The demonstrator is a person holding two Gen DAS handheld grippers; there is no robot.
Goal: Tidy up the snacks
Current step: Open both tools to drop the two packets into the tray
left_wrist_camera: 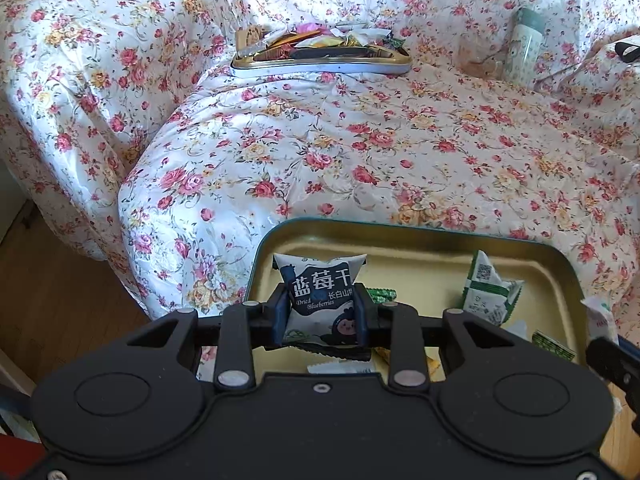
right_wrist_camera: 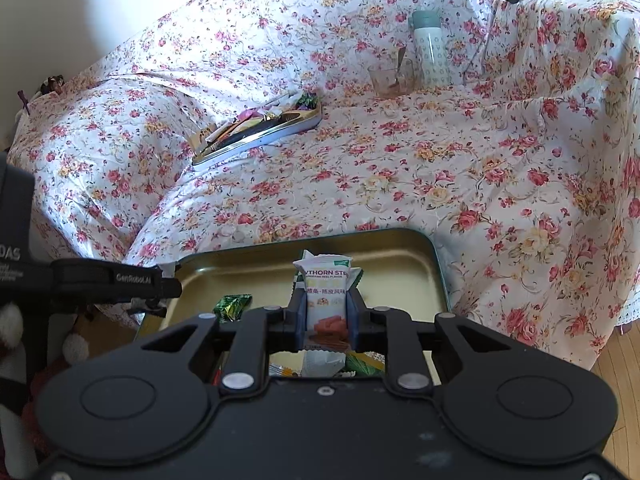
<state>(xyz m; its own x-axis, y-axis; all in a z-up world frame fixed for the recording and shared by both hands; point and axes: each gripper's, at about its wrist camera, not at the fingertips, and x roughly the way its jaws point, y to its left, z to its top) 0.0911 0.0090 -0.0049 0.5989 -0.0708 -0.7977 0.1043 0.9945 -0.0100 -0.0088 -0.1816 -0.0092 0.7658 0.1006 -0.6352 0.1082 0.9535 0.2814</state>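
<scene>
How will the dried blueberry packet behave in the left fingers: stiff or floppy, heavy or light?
The dried blueberry packet is probably light: it stands upright, pinched in the left gripper. It looks puffy, so it may yield rather than stay stiff. Its glossy film could slip.

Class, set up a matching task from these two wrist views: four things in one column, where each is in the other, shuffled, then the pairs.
Things
1. dried blueberry packet
2. hawthorn strip packet
3. glass cup
4. green-lidded bottle

Places
A. just right of the cup, on the floral cloth
B. clamped in the right gripper
C. clamped in the left gripper
D. far on the cloth, with a spoon inside

Pairs: 1-C, 2-B, 3-D, 4-A
</scene>
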